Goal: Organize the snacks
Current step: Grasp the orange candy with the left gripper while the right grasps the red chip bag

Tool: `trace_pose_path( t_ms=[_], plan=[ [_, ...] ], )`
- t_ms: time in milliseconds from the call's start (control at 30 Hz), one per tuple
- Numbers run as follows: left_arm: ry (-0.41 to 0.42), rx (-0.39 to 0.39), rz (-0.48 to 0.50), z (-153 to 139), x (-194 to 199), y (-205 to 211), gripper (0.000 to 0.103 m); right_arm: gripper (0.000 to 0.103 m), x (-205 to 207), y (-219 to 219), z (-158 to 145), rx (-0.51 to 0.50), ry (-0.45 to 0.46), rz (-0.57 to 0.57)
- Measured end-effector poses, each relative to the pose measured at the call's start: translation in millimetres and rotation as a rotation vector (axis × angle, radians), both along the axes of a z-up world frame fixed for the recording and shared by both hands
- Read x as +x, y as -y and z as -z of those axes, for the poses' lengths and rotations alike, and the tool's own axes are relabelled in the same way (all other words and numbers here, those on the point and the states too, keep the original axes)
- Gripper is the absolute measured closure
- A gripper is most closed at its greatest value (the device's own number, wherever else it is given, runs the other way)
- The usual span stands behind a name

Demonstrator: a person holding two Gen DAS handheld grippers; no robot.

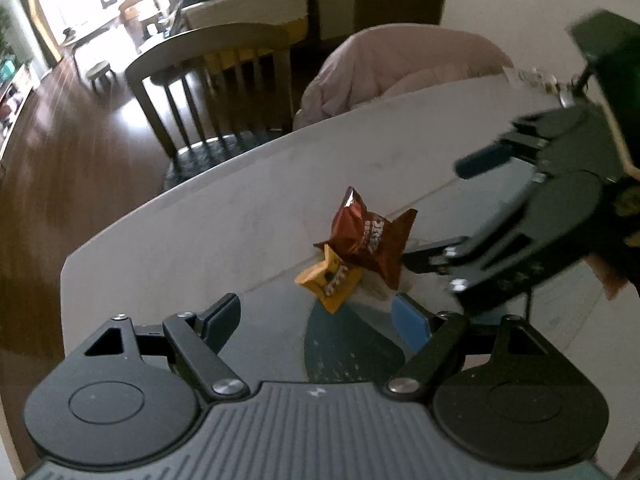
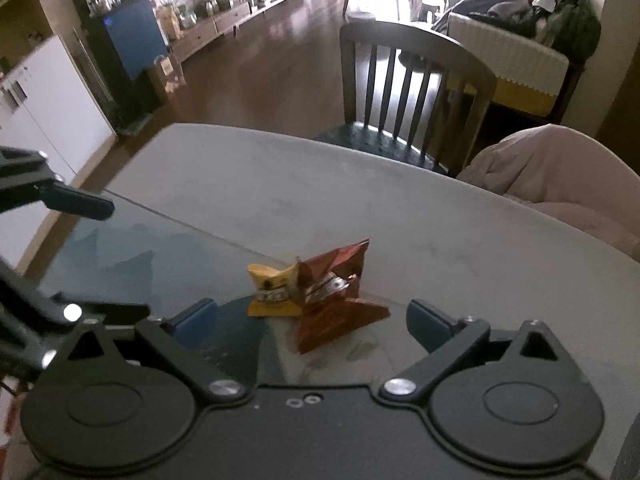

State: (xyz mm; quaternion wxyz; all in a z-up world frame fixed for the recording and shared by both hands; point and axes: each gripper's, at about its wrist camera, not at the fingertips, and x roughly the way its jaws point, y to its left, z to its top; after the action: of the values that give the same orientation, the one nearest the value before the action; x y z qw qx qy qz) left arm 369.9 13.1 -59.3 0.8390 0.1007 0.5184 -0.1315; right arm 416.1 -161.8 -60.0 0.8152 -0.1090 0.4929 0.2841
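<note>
Two small snack packets, a brown one leaning on a yellow one, sit mid-worktop just ahead of both grippers' released, empty fingers, looking light, crinkly and slippery, best pinched across a crimped end seam.

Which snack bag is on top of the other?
The red-brown bag is on top; the smaller yellow bag lies partly under its edge.
</note>
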Motion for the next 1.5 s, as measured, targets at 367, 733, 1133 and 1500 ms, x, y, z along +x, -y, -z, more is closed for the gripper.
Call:
trace_pose_path(
  t_ms=[367, 733, 1133, 1500],
  plan=[
    [-0.053, 0.077, 0.146, 60.2, 34.2, 23.5, 0.02, 0.01, 59.6, -7.3, 68.3, 0.005, -0.167, 0.017],
    [-0.064, 0.177, 0.261, 120.3, 57.0, 37.7, 0.02, 0.02, 63.9, -8.2, 90.2, 0.001, -0.235, -0.002],
    [-0.068, 0.172, 0.311, 133.3, 72.1, 44.2, 0.021, 0.034, 58.3, 0.8, 93.6, 0.013, -0.237, 0.002],
    [-0.097, 0.064, 0.195, 129.1, 69.9, 30.7, 0.06, 0.044, 48.0, 17.0, 92.4, 0.057, -0.23, 0.08]
  ],
)
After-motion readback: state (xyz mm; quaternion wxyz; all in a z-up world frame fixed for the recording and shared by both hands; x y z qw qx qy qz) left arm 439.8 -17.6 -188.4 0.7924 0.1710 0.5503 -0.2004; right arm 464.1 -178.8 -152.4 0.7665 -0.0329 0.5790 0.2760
